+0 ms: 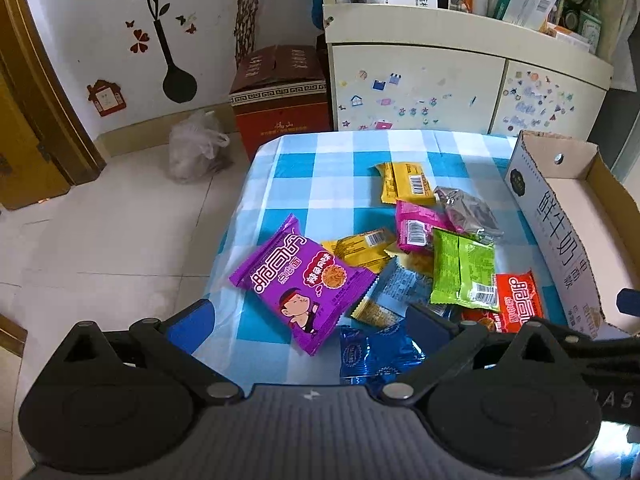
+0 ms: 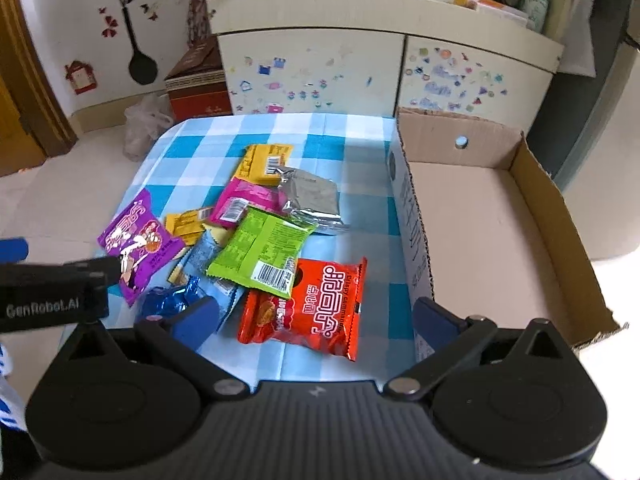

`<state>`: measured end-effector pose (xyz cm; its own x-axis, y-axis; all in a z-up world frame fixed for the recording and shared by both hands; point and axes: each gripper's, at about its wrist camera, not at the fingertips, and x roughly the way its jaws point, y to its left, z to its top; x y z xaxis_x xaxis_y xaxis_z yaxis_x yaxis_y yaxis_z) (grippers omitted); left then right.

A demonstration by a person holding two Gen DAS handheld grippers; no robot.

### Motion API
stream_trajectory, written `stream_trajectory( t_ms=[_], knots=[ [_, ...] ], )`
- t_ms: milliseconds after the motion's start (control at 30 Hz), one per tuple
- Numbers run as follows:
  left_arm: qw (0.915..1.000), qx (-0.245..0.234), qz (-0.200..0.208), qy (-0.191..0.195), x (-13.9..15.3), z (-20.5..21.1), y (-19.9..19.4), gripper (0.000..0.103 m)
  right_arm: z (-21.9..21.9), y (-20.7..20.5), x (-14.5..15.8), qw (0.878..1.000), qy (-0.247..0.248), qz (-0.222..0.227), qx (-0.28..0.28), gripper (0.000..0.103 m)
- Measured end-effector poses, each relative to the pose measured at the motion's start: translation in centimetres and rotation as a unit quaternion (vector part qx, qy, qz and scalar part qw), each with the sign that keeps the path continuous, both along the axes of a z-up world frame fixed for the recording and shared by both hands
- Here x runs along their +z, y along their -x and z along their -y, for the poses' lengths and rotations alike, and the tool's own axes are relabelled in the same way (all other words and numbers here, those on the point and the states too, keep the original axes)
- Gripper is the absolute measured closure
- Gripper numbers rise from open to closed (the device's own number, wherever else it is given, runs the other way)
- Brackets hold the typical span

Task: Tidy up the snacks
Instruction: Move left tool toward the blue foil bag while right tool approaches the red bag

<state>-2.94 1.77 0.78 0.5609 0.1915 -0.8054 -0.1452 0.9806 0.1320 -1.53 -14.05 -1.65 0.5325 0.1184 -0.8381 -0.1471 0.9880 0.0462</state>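
Table point(image 2: 320, 132) with checked cloth carries a cardboard box point(image 2: 500, 216) along its right edge. Snack packets point(image 2: 264, 252) piled mid-table, beside the box (none inside). Left gripper point(image 1: 308, 316) and right gripper point(image 2: 316, 316) spread wide, holding nothing.

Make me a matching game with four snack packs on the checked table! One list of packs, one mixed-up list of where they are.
Packs:
1. purple pack
2. red pack
3. top yellow pack
4. silver pack

Places:
A. farthest back on the table
B. nearest the cardboard box, partly under the green pack
C. far left of the pile
D. behind the green pack, beside the pink pack

Pairs: 1-C, 2-B, 3-A, 4-D
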Motion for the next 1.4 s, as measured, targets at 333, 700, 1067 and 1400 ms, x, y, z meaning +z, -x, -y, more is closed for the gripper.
stream_trajectory(
  t_ms=[333,700,1067,1400],
  knots=[
    [0.9998,0.007,-0.009,-0.017,-0.8,0.4,-0.3,0.000,0.2,-0.6,-0.3,1.000,-0.002,0.006,-0.024,0.001],
    [0.9995,0.015,-0.011,-0.024,-1.1,0.5,-0.5,0.000,-0.1,-0.9,-0.8,0.999,0.004,0.005,-0.034,0.001],
    [0.9994,0.021,-0.012,-0.026,-1.2,0.5,-0.5,0.000,-0.1,-1.0,-0.8,0.999,0.004,0.006,-0.034,0.001],
    [0.9992,0.028,-0.009,-0.027,-1.2,0.3,-0.5,0.000,-0.5,-1.0,-1.1,0.999,0.003,0.005,-0.035,0.001]
  ],
)
